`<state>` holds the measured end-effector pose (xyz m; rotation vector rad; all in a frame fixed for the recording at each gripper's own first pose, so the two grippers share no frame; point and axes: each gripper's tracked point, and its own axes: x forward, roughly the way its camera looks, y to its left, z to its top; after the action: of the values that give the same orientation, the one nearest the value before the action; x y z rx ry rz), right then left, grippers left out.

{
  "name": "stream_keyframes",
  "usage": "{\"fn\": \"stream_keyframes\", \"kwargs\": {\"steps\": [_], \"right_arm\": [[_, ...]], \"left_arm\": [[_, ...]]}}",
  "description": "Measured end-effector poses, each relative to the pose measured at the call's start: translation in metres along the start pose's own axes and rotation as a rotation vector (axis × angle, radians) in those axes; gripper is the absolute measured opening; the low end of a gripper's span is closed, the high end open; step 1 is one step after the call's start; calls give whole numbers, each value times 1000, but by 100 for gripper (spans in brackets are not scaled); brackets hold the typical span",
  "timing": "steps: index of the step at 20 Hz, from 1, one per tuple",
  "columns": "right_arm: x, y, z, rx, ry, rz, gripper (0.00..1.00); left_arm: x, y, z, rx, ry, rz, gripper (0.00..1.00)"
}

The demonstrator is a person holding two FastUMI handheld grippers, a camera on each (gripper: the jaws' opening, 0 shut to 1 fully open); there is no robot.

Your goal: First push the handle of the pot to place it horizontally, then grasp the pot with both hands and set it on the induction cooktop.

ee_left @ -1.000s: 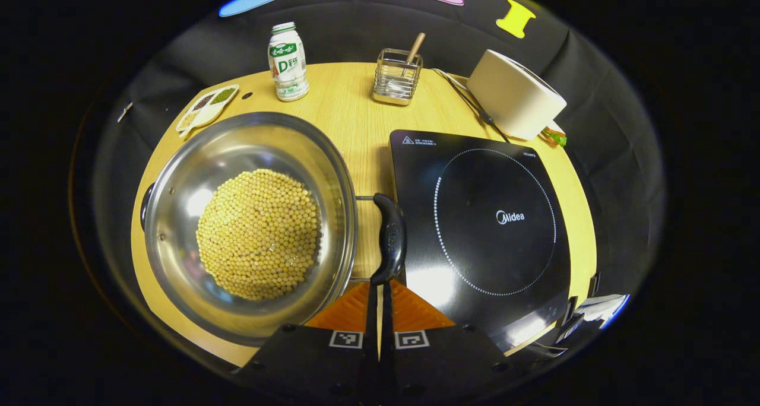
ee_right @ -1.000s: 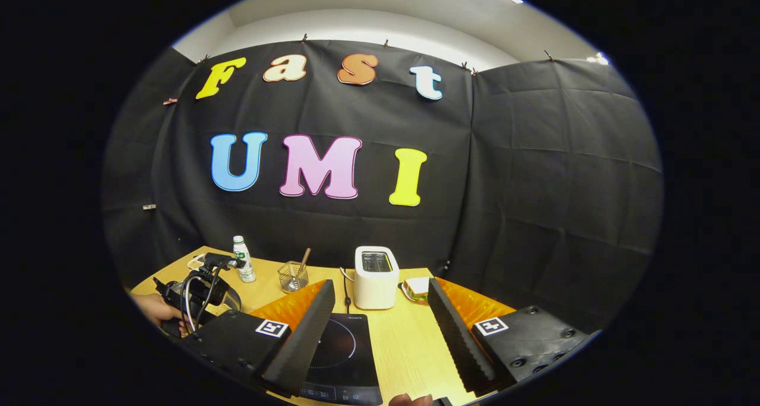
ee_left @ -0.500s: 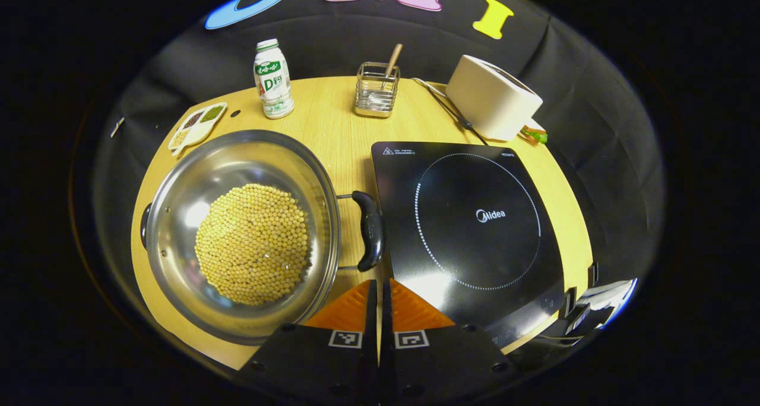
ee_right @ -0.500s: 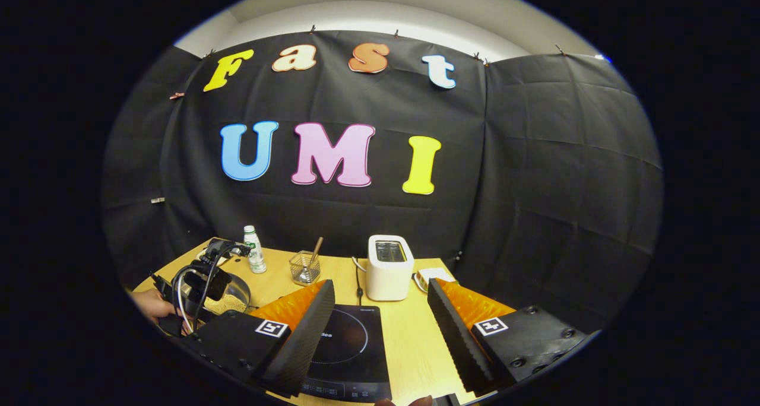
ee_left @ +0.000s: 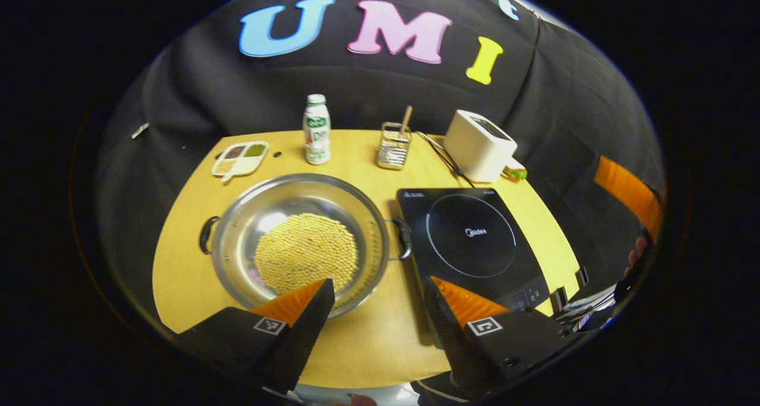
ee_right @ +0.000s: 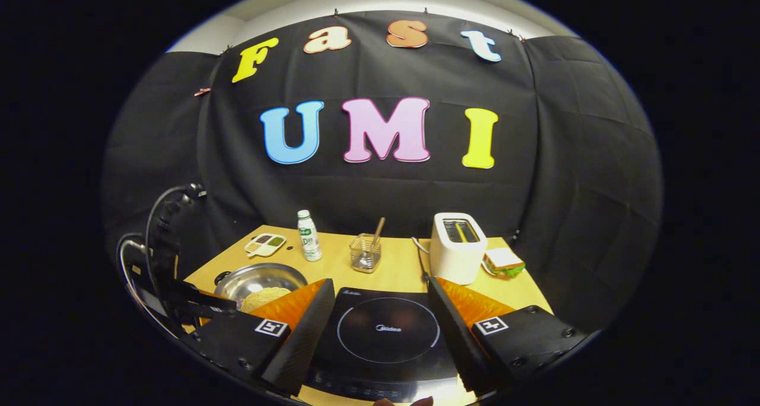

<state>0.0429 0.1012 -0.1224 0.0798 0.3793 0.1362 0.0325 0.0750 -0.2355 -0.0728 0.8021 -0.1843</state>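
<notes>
Both grippers, left [ee_left: 374, 311] and right [ee_right: 380, 329], hang spread wide, holding nothing; the pot [ee_left: 300, 243] sits left of the cooktop [ee_left: 472, 240], handles level

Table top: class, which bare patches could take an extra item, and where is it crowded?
Free: the front strip of the table before the pot and induction cooktop. Crowded: the back edge, with sectioned dish, bottle, wire holder, toaster.

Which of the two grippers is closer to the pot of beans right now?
Left. The left gripper hangs open just in front of the pot; the right gripper is over the cooktop, pot off to its side.
</notes>
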Motion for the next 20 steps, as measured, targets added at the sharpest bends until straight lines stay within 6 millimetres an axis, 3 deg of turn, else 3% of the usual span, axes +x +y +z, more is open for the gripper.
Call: {"fn": "stream_keyframes", "kwargs": {"steps": [4, 8, 11, 15, 20], "right_arm": [[25, 46, -18, 45, 70, 95, 98], [48, 81, -52, 95, 187, 156, 99], [68, 102, -84, 165, 298, 178, 98], [99, 121, -128, 218, 442, 200, 98], [136, 126, -172, 207, 549, 163, 94]], "left_arm": [[-24, 69, 11, -40, -60, 86, 95], [-28, 142, 7, -87, -48, 154, 95], [-19, 185, 2, -90, -17, 183, 95], [9, 234, 1, -80, 32, 207, 95], [45, 260, 9, -52, 66, 163, 94]]}}
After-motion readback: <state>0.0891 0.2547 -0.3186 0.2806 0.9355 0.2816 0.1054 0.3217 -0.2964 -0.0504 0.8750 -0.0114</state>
